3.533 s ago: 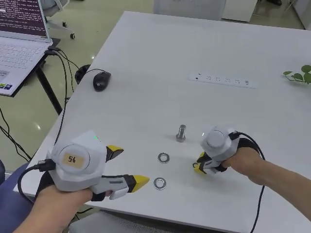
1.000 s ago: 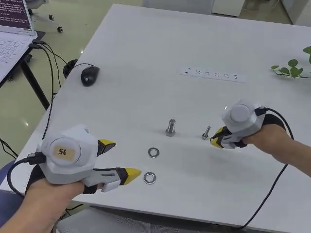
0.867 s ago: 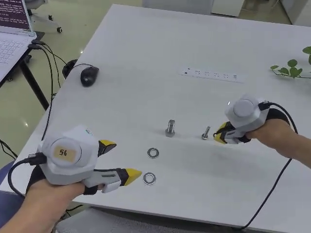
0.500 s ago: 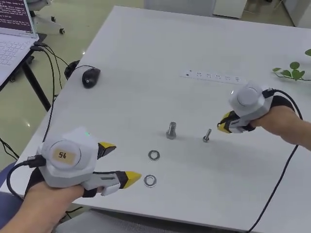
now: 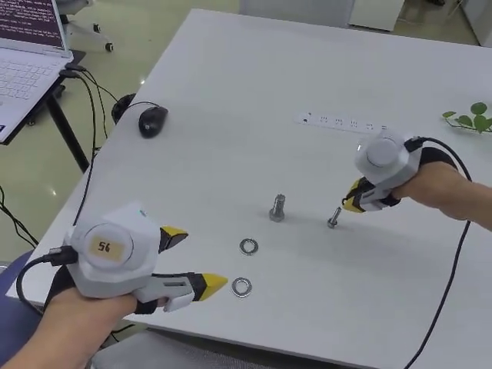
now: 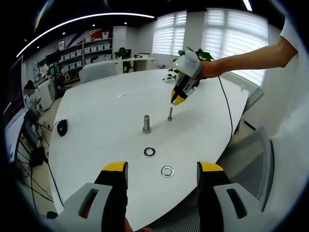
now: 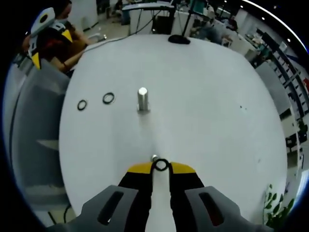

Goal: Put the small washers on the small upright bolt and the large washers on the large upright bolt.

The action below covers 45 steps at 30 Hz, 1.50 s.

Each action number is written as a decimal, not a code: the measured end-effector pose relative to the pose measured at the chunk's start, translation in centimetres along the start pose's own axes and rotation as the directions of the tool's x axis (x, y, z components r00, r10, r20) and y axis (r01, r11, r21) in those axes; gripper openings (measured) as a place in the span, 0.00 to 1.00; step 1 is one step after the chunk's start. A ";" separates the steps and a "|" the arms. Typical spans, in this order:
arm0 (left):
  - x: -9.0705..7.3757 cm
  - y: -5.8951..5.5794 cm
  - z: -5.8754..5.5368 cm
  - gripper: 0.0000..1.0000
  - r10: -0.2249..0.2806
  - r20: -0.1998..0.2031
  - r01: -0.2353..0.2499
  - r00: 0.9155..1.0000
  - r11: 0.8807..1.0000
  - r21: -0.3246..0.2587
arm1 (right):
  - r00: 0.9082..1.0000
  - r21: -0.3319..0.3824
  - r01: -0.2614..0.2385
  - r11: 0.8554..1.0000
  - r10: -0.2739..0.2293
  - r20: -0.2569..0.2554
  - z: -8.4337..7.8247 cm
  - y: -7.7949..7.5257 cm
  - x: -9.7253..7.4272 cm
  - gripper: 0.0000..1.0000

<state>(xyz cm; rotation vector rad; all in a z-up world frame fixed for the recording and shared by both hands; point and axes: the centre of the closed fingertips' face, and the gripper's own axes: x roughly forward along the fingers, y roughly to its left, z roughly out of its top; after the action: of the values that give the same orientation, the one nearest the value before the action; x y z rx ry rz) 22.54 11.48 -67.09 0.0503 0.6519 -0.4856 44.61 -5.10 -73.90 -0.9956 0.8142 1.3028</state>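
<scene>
Two large washers (image 5: 248, 246) (image 5: 241, 287), where do they lie?

Flat on the table (image 5: 231, 115), near the large bolt (image 5: 277, 208), in front of the left gripper (image 5: 194, 260). Its jaws stand apart, with nothing between them.

And the right gripper (image 5: 352, 206)?

Its jaws are pressed together on a small washer (image 7: 161, 160), just above the small bolt (image 5: 334, 219).

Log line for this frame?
right hand-held gripper: holding small washer by small bolt top | left hand-held gripper: open | large washers: on table | large bolt: bare
</scene>
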 end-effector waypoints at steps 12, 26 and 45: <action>-0.3 0.4 -0.2 0.57 0.013 0.001 -0.013 1.000 1.000 -0.010 | 1.000 -0.010 -0.017 1.000 0.016 -0.023 -0.3 0.1 1.1 0.13; -0.7 0.7 -0.4 0.57 0.023 0.004 -0.023 1.000 1.000 -0.018 | 0.999 -0.011 -0.024 1.000 0.023 -0.041 -0.4 0.1 1.5 0.13; -0.8 1.0 -0.5 0.57 0.031 0.004 -0.031 1.000 0.999 -0.023 | 0.997 -0.032 -0.029 0.999 0.027 -0.071 -0.6 0.1 2.4 0.13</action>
<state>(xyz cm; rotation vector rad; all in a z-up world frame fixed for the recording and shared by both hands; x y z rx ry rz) 22.12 12.82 -67.11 0.0375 0.6512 -0.4486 44.82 -4.79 -76.32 -1.0644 0.8652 1.3150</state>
